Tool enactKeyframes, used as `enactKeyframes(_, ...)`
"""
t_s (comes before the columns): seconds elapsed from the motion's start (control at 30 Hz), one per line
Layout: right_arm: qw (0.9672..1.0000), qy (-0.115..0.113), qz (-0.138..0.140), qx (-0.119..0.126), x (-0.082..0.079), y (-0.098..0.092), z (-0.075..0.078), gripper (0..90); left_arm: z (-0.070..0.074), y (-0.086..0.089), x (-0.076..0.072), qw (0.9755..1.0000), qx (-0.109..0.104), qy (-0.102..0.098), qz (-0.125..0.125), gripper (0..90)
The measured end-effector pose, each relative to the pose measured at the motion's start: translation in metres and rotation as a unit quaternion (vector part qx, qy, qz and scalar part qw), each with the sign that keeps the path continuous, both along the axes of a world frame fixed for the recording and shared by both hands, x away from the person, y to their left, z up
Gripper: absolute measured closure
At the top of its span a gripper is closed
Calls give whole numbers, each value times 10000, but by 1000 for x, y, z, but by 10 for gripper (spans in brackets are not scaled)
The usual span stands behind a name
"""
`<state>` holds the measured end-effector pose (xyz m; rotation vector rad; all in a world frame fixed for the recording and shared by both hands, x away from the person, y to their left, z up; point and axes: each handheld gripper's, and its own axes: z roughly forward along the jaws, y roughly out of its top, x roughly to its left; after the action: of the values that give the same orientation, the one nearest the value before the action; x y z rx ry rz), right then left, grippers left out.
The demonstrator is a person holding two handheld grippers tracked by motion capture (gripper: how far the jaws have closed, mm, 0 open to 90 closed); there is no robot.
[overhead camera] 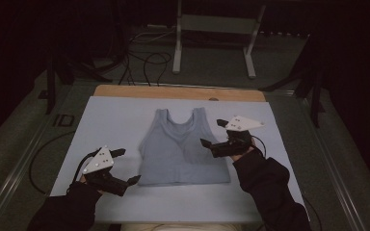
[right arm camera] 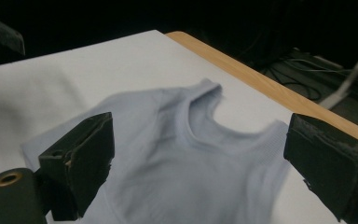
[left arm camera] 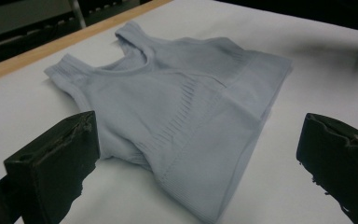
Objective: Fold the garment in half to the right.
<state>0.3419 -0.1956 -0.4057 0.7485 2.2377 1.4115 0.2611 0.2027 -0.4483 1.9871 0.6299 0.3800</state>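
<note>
The top (overhead camera: 183,149) lies flat on the white sheet (overhead camera: 115,115) that covers the table, straps pointing away from me, hem nearest me. It looks smoothed out, with only a faint crease line across the chest in my left gripper view.

My left gripper (overhead camera: 127,166) sits just off the hem's left corner, jaws spread wide, nothing between them; through its own camera the near hem corner of the top (left arm camera: 182,135) sits between and just beyond the jaws. My right gripper (overhead camera: 213,133) hovers at the top's right side, near the armhole, jaws also spread and empty. Its view looks across the neckline and straps of the top (right arm camera: 186,154).

Judgement: this is the approach step before a first grasp, likely for a fold. Neither gripper touches the cloth yet.

Next move calls for: lowering each gripper so one jaw slides under a single edge, left at the hem corner, right at the side seam or strap, then closing. Risk: pinching the sheet along with the fabric, or dragging the top askew if one side closes first.
</note>
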Motion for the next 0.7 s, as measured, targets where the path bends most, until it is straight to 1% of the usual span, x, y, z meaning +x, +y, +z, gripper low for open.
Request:
enactKeyframes(0.03, 10000, 0, 0, 0, 0, 0, 0, 87, 0, 0, 0, 10000, 0, 0, 0, 2)
enactKeyframes(0.07, 10000, -1, 55, -20, 9, 8, 1, 87, 0, -1, 1, 10000, 34, -8, 34, 2)
enactKeyframes(0.13, 10000, 0, 82, -31, 16, 16, 3, 87, 0, -2, 3, 10000, 29, 39, 54, 2)
enactKeyframes(0.17, 10000, 0, 82, -31, 16, 16, 3, 87, 0, -2, 3, 10000, 29, 39, 54, 2)
enactKeyframes(0.2, 9999, 33, 108, -13, 24, 24, 5, 87, 0, -2, 3, 10000, 38, 47, 42, 2)
enactKeyframes(0.37, 9998, 104, 139, 47, 43, 40, 7, 87, 0, -7, 5, 9999, 95, 95, 5, 2)
enactKeyframes(0.4, 9998, 116, 151, 56, 47, 43, 7, 87, 0, -9, 5, 9999, 115, 108, -39, 2)
enactKeyframes(0.47, 9997, 157, 161, 44, 54, 50, 6, 87, 0, -11, 5, 9998, 134, 117, -70, 2)
enactKeyframes(0.5, 9997, 157, 161, 44, 54, 50, 6, 87, 0, -11, 5, 9998, 134, 117, -70, 1)
enactKeyframes(0.53, 9996, 225, 192, 37, 61, 57, 4, 87, 0, -13, 5, 9998, 137, 127, -101, 2)
enactKeyframes(0.57, 9995, 234, 191, -6, 64, 60, 3, 87, 0, -13, 6, 9997, 148, 127, -119, 2)
enactKeyframes(0.63, 9995, 247, 195, -30, 67, 64, 2, 87, -1, -14, 6, 9997, 124, 145, -148, 2)
enactKeyframes(0.67, 9993, 290, 221, -109, 74, 71, -1, 87, -1, -16, 6, 9997, 132, 158, -158, 2)
enactKeyframes(0.7, 9993, 290, 221, -109, 74, 71, -1, 87, -1, -16, 6, 9997, 132, 158, -158, 2)
